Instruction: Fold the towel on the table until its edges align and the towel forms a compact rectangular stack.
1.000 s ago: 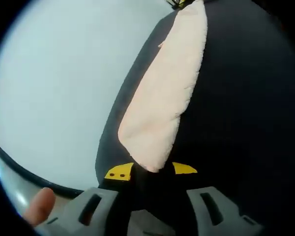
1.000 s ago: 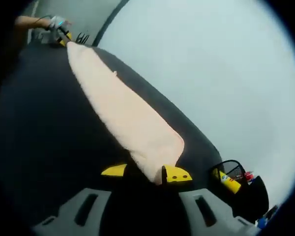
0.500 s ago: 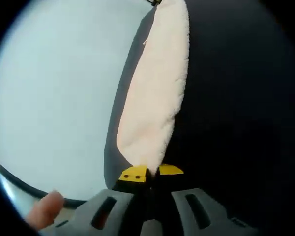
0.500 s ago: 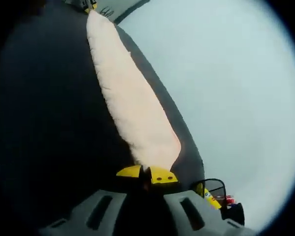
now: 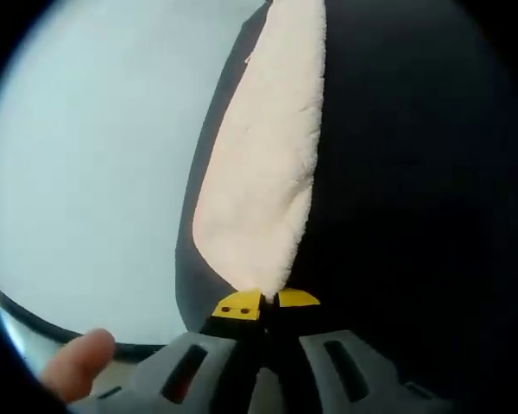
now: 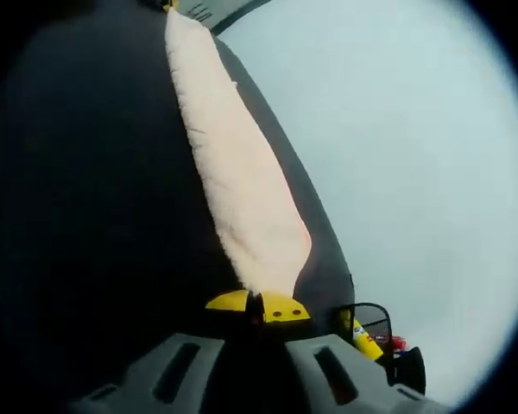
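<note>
A: Towel [image 5: 259, 172], pale peach, pinched at both ends and stretched in a long strip above the dark table [image 5: 414, 172]. Left gripper [image 5: 265, 302] has its yellow tips closed tight on one end of it

B: Same on the other side, right gripper [image 6: 257, 306] clamped on the opposite end, jaws together w/ cloth between them. Towel [image 6: 237, 172] runs away from the tips toward the far edge of the table [image 6: 86, 216]

A: So where are we, task-wise?

B: Early to mid, I'd say. It looks narrowed into a band, prob at least one lengthwise fold in it, but can't count layers from here. Def not a compact rectangle yet

A: Is it on the table or off it?

B: Looks lifted, taut btwn the two grippers, sagging a bit mid-span. Whether the middle touches the table, can't tell

A: What's left then?

B: Lay it down, bring one end over to the other, line up edges, maybe once more after that. My guess only

A: Anything else around?

B: Beyond the table's near corner in the right gripper view, a black wire basket [image 6: 382, 332] w/ a yellow bottle [image 6: 363, 338] in it. A fingertip [image 5: 79, 364] shows beside the left gripper's body, low in the left gripper view. Pale floor past the table edge

A: Risk?

B: Slack grip could drop an end off the table edge
</note>
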A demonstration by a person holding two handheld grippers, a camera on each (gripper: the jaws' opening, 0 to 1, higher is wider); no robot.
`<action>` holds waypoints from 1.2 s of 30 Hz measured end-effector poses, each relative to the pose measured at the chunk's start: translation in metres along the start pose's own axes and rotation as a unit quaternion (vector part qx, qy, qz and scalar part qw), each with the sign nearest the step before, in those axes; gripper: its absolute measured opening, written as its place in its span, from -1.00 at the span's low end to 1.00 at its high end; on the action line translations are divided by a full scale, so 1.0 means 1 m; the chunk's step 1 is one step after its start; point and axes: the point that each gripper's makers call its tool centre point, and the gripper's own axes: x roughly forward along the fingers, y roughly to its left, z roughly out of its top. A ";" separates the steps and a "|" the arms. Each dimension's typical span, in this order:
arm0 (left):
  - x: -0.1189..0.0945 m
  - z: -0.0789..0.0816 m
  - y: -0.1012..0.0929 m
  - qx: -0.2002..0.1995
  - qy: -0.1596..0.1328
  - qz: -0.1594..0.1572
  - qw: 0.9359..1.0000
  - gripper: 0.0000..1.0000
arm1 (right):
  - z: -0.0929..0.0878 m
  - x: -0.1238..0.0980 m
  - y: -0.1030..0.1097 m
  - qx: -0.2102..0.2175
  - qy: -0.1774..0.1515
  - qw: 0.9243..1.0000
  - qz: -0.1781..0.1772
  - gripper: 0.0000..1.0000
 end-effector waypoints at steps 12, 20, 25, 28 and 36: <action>-0.017 0.006 0.007 -0.079 -0.032 -0.037 0.996 -0.60 | 0.015 -0.022 -0.001 0.323 -0.056 0.944 0.048 -0.45; -0.018 -0.011 0.094 -0.370 -0.064 -0.037 0.926 -0.47 | 0.031 -0.041 -0.079 0.514 -0.072 0.854 0.046 -0.41; 0.014 -0.013 0.084 -0.515 -0.032 -0.115 0.849 -0.53 | 0.047 -0.025 -0.076 0.517 -0.029 0.852 0.071 -0.32; 0.026 -0.011 0.059 -0.513 0.021 -0.148 0.845 -0.57 | 0.038 -0.006 -0.078 0.556 -0.005 0.827 0.085 -0.23; 0.068 -0.022 0.056 -0.536 0.056 -0.203 0.818 -0.57 | 0.000 0.034 -0.066 0.628 0.079 0.763 0.132 -0.07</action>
